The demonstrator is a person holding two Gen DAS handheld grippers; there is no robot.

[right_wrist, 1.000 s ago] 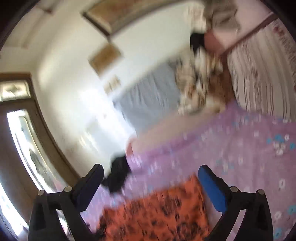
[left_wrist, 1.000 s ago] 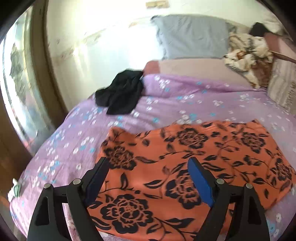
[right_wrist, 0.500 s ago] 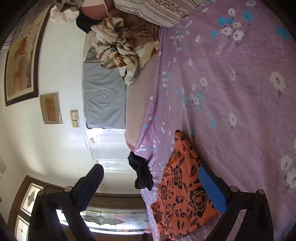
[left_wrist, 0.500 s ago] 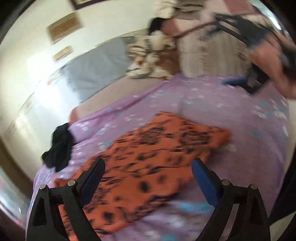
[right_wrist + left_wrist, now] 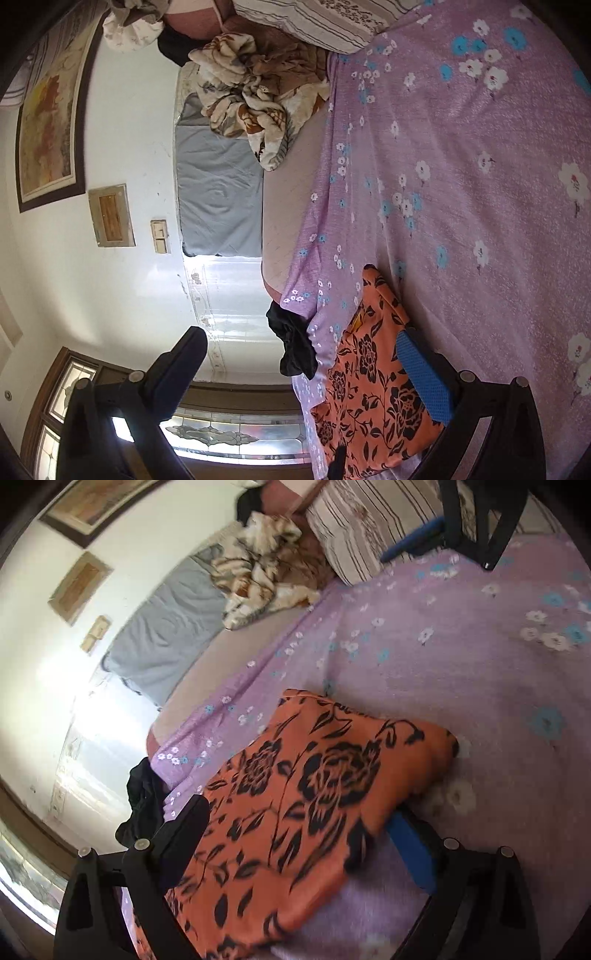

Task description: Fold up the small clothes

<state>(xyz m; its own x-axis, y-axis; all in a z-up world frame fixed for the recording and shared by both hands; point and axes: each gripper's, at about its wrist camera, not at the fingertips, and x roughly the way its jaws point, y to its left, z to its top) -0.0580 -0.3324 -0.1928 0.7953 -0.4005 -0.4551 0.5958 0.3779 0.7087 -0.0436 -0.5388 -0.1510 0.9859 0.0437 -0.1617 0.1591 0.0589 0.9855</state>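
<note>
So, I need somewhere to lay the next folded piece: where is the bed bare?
The purple sheet is bare between the orange floral cloth and the striped pillow. It is crowded by the crumpled blanket and the black garment at the edge.

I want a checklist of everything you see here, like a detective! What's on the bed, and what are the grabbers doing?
Surface: purple flowered bedsheet.
Job's things: orange floral cloth, folded flat on the sheet.
Clutter: black garment at the bed's edge; crumpled blanket; striped pillow; grey pillow.
Grippers: left gripper open, jaws astride the cloth; right gripper open, empty.
Cables: nothing seen.
Surroundings: framed picture, window.
</note>
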